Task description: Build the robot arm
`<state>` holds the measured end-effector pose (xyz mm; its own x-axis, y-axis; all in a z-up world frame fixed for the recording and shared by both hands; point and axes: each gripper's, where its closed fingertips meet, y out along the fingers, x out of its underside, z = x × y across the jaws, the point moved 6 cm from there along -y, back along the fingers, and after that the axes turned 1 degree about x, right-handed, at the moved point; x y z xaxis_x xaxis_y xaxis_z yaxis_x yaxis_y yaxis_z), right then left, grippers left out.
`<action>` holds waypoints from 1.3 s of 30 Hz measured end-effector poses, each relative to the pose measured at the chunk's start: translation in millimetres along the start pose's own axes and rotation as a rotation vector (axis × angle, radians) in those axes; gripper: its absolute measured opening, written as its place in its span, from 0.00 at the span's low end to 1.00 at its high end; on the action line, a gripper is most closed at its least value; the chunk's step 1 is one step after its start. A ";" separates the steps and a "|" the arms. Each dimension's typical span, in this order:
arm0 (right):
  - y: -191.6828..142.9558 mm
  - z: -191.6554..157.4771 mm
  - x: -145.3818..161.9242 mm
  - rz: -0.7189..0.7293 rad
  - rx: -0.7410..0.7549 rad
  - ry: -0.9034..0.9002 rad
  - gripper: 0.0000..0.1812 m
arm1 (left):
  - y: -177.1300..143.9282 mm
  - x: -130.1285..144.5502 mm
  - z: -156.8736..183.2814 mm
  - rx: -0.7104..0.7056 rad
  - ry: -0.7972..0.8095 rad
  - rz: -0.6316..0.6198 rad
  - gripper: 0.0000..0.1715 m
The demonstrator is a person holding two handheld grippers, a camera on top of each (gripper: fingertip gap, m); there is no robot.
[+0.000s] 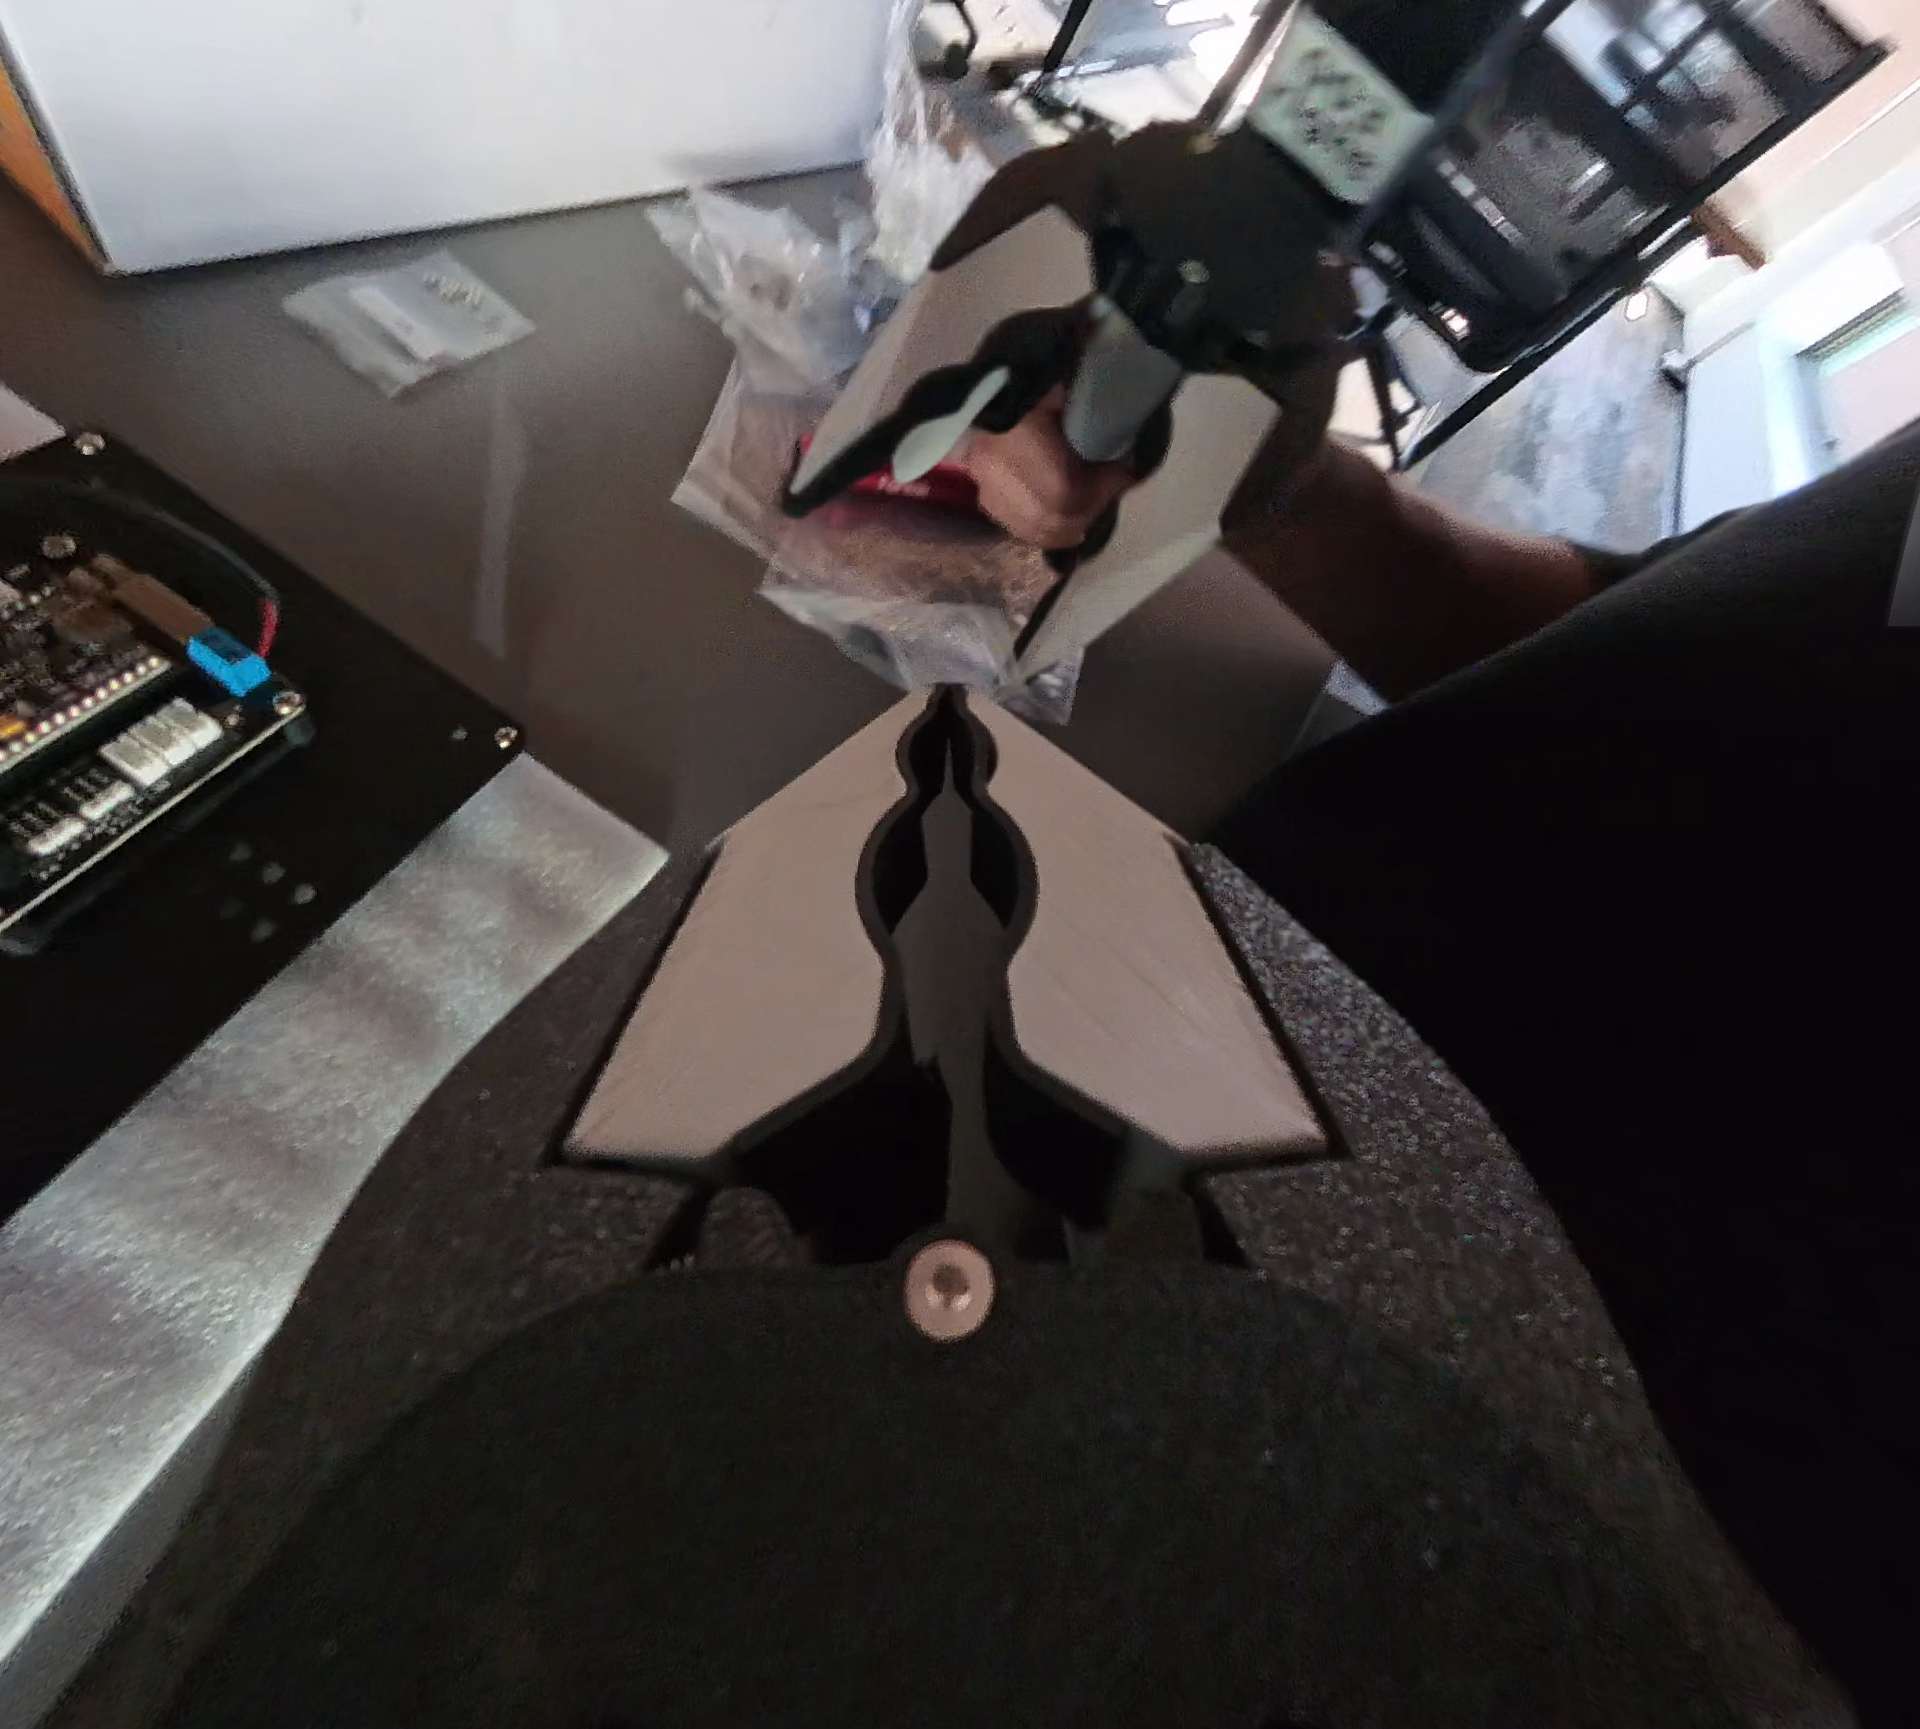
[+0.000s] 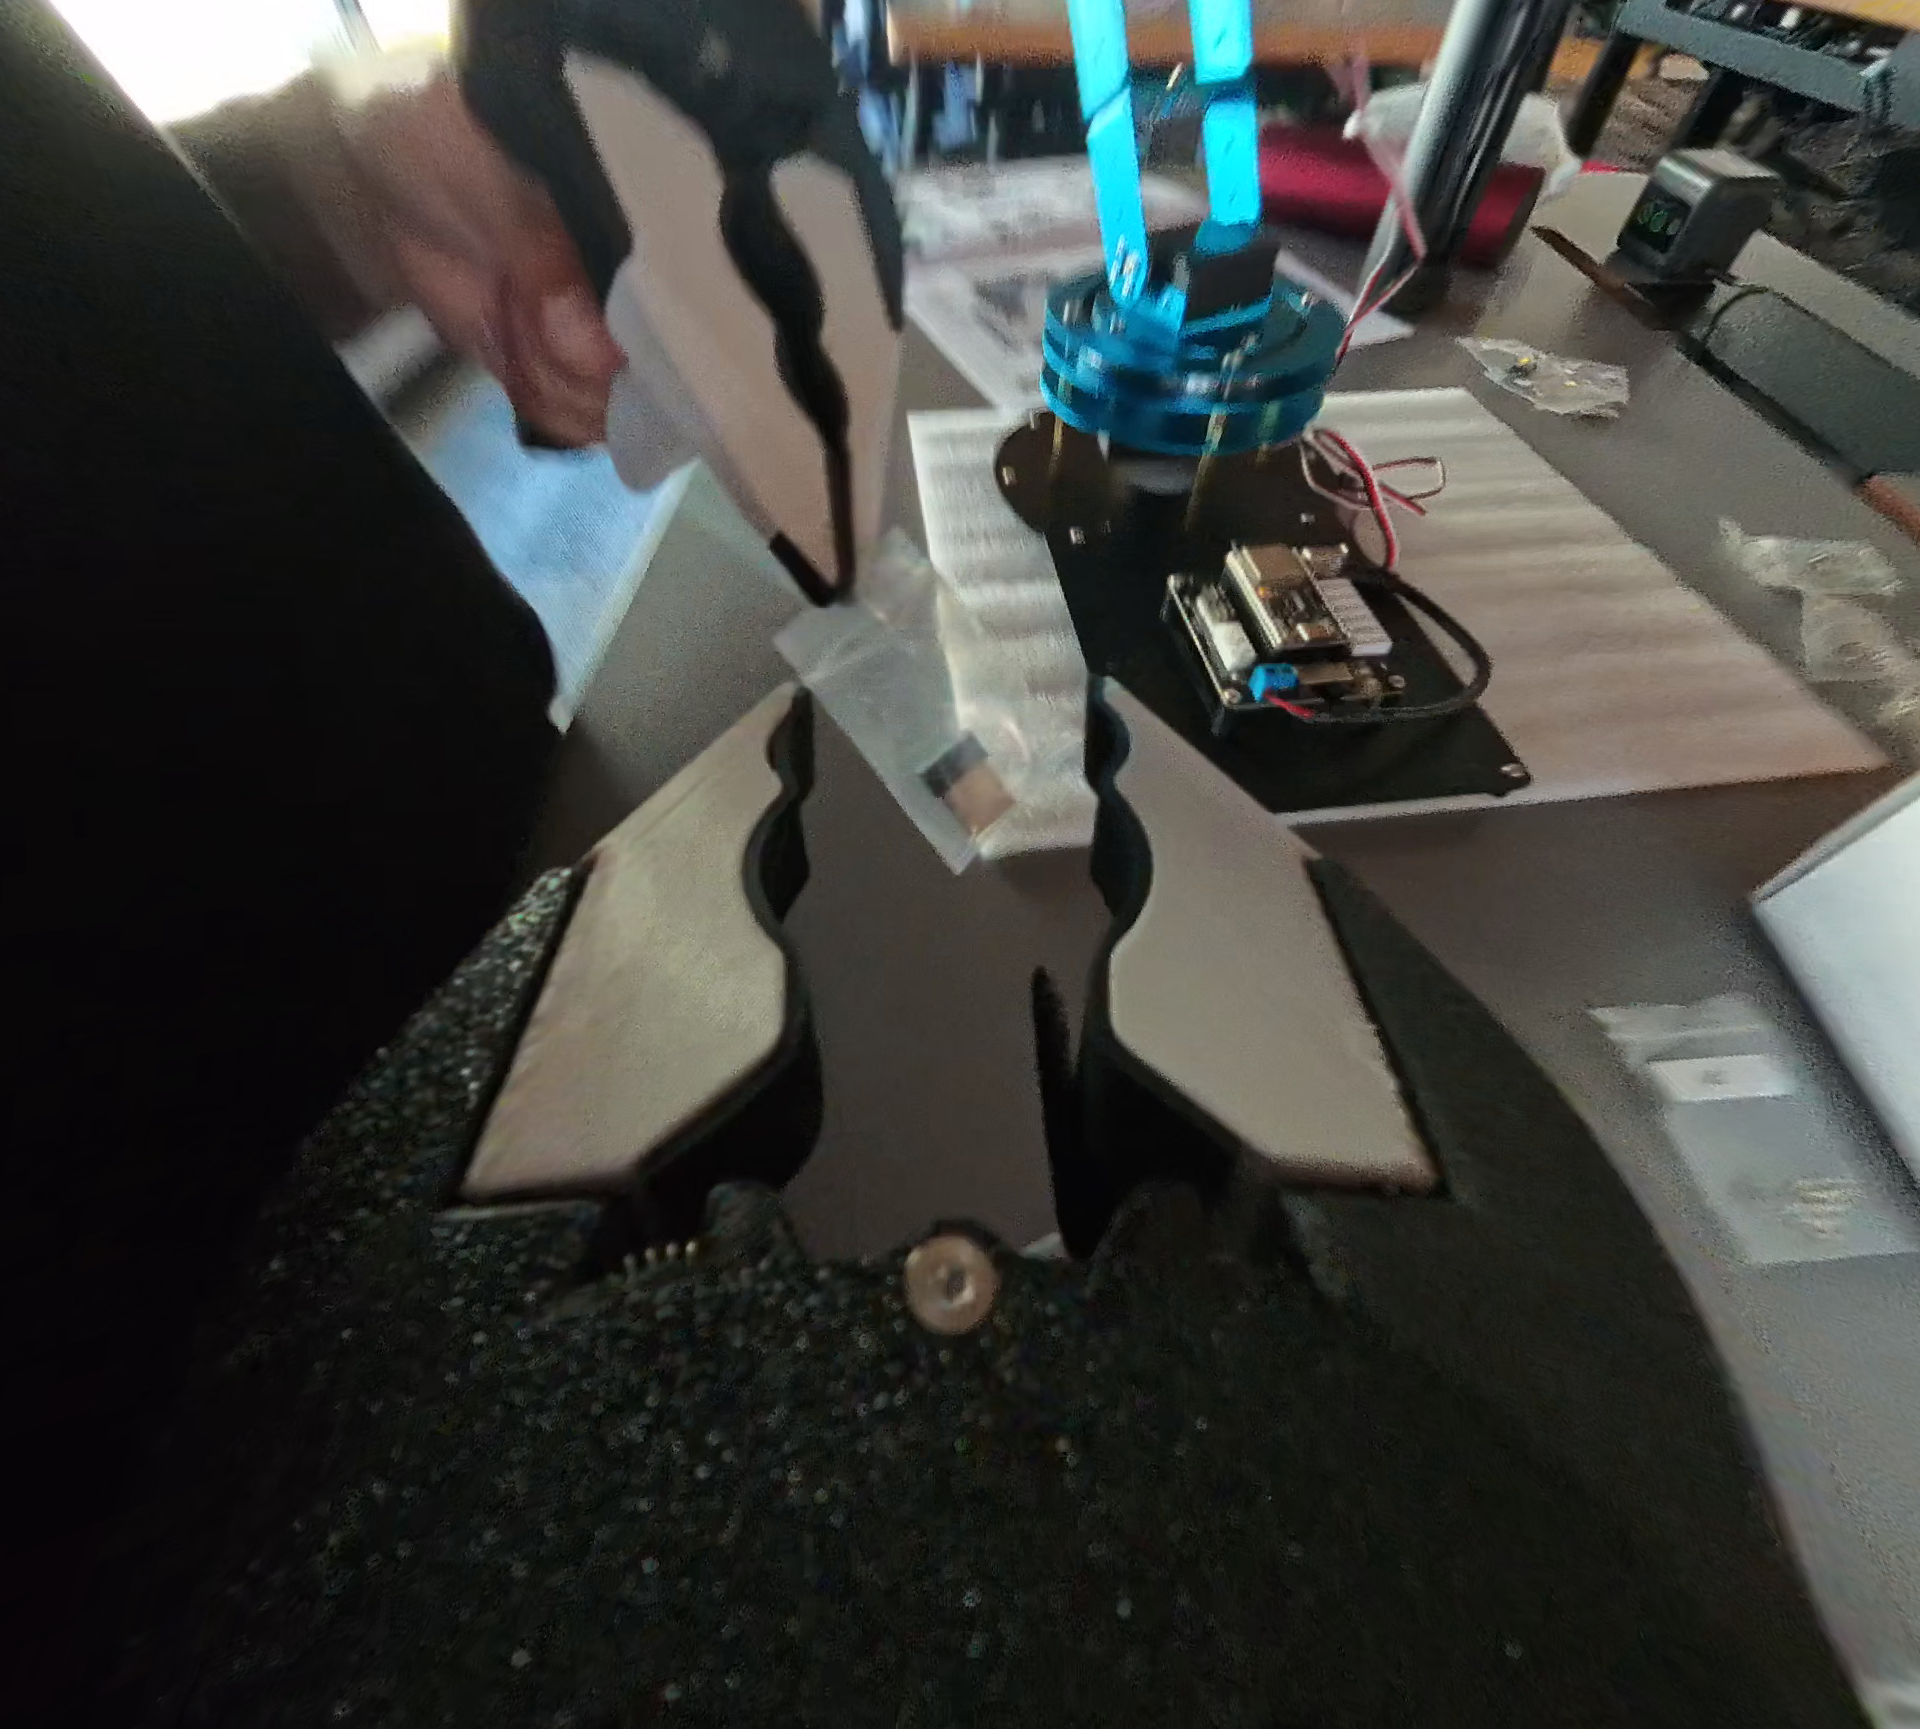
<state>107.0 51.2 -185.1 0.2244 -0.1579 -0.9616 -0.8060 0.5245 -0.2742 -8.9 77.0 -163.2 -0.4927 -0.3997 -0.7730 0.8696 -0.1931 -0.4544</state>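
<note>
My left gripper [image 1: 951,705] is shut, and its tips pinch the edge of a clear plastic bag [image 1: 883,614] held just above the dark table. In the right wrist view the left gripper [image 2: 831,588] comes down from the upper left and pinches the bag's far corner. The bag [image 2: 914,723] holds a small dark and tan part [image 2: 966,786] and hangs between the fingers of my right gripper [image 2: 951,703]. The right gripper is open and touches nothing. In the left wrist view the right gripper [image 1: 914,567] faces me just beyond the bag.
A blue robot arm [image 2: 1174,308] stands on a black base plate [image 2: 1455,754] with a circuit board [image 2: 1288,630], on a foam sheet [image 2: 1610,640]. The board also shows in the left wrist view [image 1: 94,744]. A white box [image 1: 416,69] and several small parts bags [image 1: 405,318] lie on the table. Less than 4 cm separates the two grippers' tips. Both grippers' tips are roughly 20 centimeters from the black base plate [image 2: 1455,754].
</note>
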 end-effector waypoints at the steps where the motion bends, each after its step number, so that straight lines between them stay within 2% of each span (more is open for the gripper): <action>1: -6.5 4.4 -2.9 0.067 -0.059 0.105 0.29 | -5.2 -4.4 3.2 0.032 0.002 0.025 0.00; 4: -15.9 18.9 -7.3 0.268 -0.288 0.419 0.35 | -27.5 -20.1 13.7 0.136 0.048 0.139 0.00; 6: -12.5 24.8 -12.5 0.369 -0.439 0.570 0.34 | -42.5 -32.1 18.2 0.187 0.076 0.218 0.00; 8: -2.9 17.5 -19.0 0.349 -0.616 0.630 0.33 | -53.6 -42.6 22.4 0.238 0.073 0.278 0.00; 9: -0.3 12.7 -24.7 0.353 -0.689 0.627 0.29 | -56.7 -45.3 23.6 0.251 0.080 0.293 0.00; 11: 2.9 9.4 -36.6 0.410 -0.754 0.612 0.21 | -58.6 -45.8 21.4 0.242 0.087 0.301 0.00; 13: 7.8 13.8 -41.9 0.439 -0.716 0.592 0.16 | -59.2 -43.4 17.7 0.252 0.063 0.311 0.00; 15: 8.4 13.8 -43.4 0.448 -0.715 0.551 0.02 | -59.8 -40.5 11.0 0.220 0.040 0.326 0.00; 21: 12.3 26.0 -38.9 0.410 -0.543 0.519 0.01 | -55.8 -24.4 -15.4 -0.006 0.038 0.366 0.00; 24: 16.5 37.6 -30.1 0.322 -0.424 0.532 0.00 | -46.0 -10.8 -25.6 -0.085 0.034 0.369 0.00; 27: 23.8 42.1 -22.7 0.168 -0.333 0.494 0.00 | -34.7 6.2 -40.3 -0.139 0.006 0.357 0.00; 29: 28.9 48.0 -17.8 0.007 -0.246 0.420 0.00 | -28.8 19.7 -53.6 -0.181 -0.044 0.329 0.00; 31: 32.1 57.7 -17.2 -0.160 -0.157 0.331 0.00 | -27.8 36.2 -70.0 -0.263 -0.089 0.279 0.11; 32: 34.3 60.6 -17.8 -0.259 -0.137 0.285 0.00 | -30.1 44.5 -76.4 -0.303 -0.102 0.260 0.11; 35: 50.0 60.8 -21.8 -0.516 -0.108 0.147 0.00 | -39.8 60.2 -79.6 -0.331 -0.098 0.250 0.13; 37: 66.0 55.0 -18.2 -0.698 -0.115 0.067 0.00 | -44.1 63.1 -74.9 -0.329 -0.069 0.255 0.14; 39: 81.3 48.0 -16.8 -0.821 -0.154 0.018 0.00 | -45.1 64.2 -69.9 -0.335 -0.022 0.251 0.14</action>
<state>64.1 136.7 -191.6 0.7652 -0.4546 -0.4558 -0.4562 0.1167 -0.8822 -82.0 122.6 -223.3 -0.2625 -0.4167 -0.8703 0.9023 0.2137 -0.3745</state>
